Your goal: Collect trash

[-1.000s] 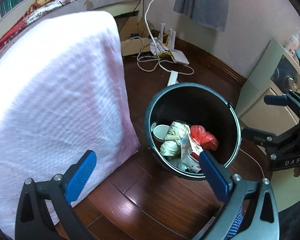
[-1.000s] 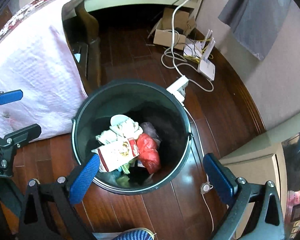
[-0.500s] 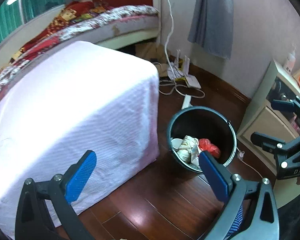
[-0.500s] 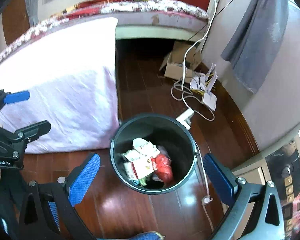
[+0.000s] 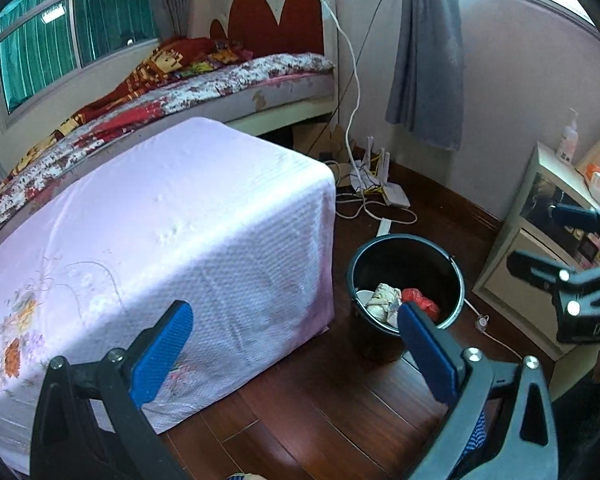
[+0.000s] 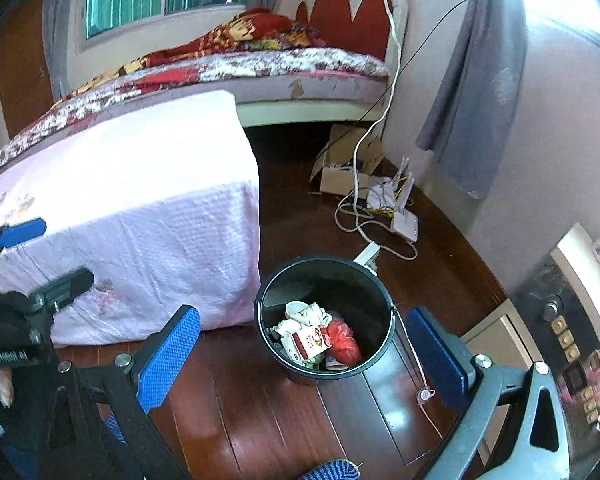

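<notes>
A black bucket (image 5: pixel 440 256) stands on the dark wood floor and also shows in the right wrist view (image 6: pixel 380 300). It holds trash: crumpled paper (image 5: pixel 384 296), a red bag (image 6: pixel 346 344), a small carton (image 6: pixel 308 340) and a white cup (image 6: pixel 294 308). My left gripper (image 5: pixel 296 350) is open and empty, held high above the floor, left of the bucket. My right gripper (image 6: pixel 304 354) is open and empty, above and in front of the bucket. Each gripper shows at the edge of the other's view.
A table under a pink cloth (image 5: pixel 160 232) stands left of the bucket. A bed (image 5: pixel 228 80) lies behind it. A router (image 6: pixel 404 220), white cables and a cardboard box (image 6: pixel 340 168) lie by the wall. A cabinet with a safe (image 6: pixel 560 320) stands at the right.
Both grippers have risen and pulled back from the bucket, so it looks smaller and lower. The table top, bed and window have come into view. Both stay open.
</notes>
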The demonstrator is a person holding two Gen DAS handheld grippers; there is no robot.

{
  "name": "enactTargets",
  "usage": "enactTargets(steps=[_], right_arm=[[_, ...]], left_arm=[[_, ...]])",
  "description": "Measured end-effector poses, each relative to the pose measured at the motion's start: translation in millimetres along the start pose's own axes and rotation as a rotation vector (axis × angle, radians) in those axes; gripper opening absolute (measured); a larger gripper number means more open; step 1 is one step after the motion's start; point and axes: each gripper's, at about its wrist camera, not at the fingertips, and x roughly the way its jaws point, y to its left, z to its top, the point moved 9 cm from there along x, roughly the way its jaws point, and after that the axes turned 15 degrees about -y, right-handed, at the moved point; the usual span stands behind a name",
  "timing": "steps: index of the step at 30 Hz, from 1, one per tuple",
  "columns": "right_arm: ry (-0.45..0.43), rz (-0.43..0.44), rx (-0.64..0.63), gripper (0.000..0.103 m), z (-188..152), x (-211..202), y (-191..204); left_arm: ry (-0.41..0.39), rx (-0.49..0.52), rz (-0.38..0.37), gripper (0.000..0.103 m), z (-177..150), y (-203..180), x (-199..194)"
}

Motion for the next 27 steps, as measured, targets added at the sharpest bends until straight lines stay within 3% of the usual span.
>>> enactTargets(steps=[10, 27], right_arm=[[-0.065, -0.053, 0.031, 0.103, 11, -31, -4], [-0.075, -0.070, 0.027, 0.103, 15, -35, -8]], left_arm=[[-0.076, -0.007, 0.027, 0.102, 17, 2, -21], [-0.103, -0.008, 0.034, 0.102, 21, -3, -24]])
